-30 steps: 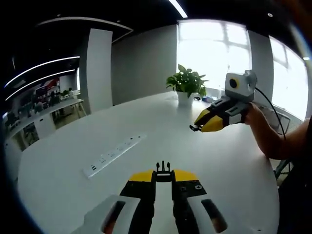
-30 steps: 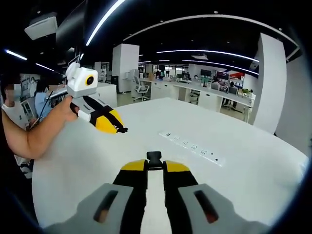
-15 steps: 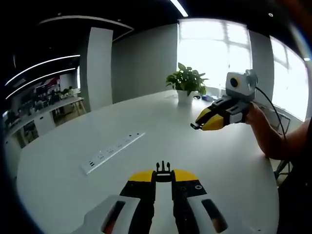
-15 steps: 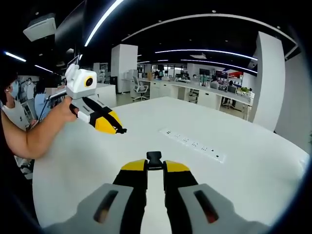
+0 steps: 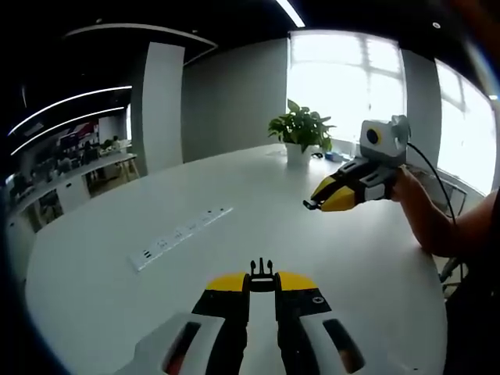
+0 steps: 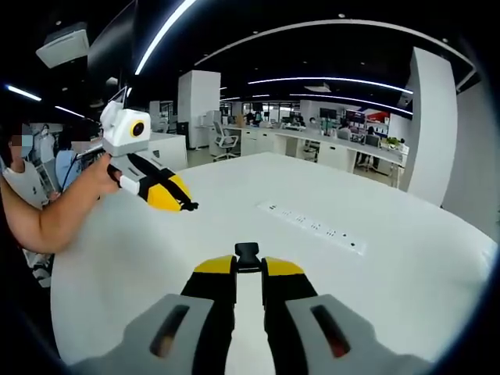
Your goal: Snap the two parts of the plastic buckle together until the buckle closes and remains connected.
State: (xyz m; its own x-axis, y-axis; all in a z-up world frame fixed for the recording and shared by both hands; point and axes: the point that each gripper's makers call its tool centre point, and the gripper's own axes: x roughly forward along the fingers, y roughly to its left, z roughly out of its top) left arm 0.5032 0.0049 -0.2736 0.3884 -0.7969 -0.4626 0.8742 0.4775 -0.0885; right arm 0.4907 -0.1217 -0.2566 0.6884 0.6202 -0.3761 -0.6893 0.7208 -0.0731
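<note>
With my left claw (image 5: 262, 283) clamping the pronged buckle half (image 5: 262, 270) and my right claw (image 6: 248, 266) clamping the socket half (image 6: 248, 251), both well apart above the table (image 5: 234, 234), I judge I must next bring them tip to tip and aligned.

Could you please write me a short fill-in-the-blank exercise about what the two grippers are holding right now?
1. The left gripper holds the pronged buckle part between its ____ jaw tips.
2. The right gripper is shut on the black ____ part.
3. The two buckle halves are ____ yet joined.
4. A ____ plant stands on the white table.

Missing words: yellow; socket; not; potted
</note>
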